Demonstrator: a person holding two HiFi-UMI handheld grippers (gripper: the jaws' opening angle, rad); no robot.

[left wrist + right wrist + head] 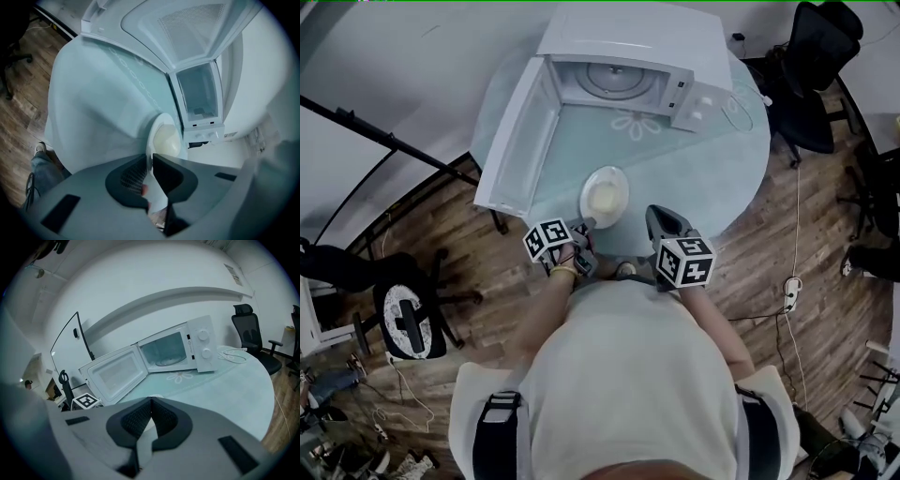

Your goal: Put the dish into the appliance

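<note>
Pinching the near rim of the dish (605, 195) with our left gripper (584, 225), we see it sitting on the worktop (712, 159) in front of the open microwave (619, 80). Our right gripper (656, 214) is clenched shut and empty, also in front of the microwave.

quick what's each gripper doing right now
left gripper: closed on the rim of the dish.
right gripper: closed, holding nothing.
</note>
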